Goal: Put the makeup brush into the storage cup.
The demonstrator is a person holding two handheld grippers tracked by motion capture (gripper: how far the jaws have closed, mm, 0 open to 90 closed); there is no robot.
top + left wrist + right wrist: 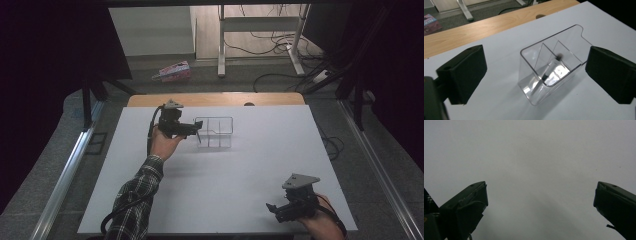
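The left gripper (196, 131) is held level with its jaws wide apart. The right gripper (272, 208) rests low, its jaws also wide apart.

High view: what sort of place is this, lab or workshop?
Probably a lab recording bench. A bare white tabletop sits between black curtains. Loose black cables trail over the grey floor behind, by a white metal desk frame.

clear plastic organiser (554, 62) upright on the white table (499, 100), far half (two inner dividers); slim pen (547, 72) leaning tilted inside its near compartment
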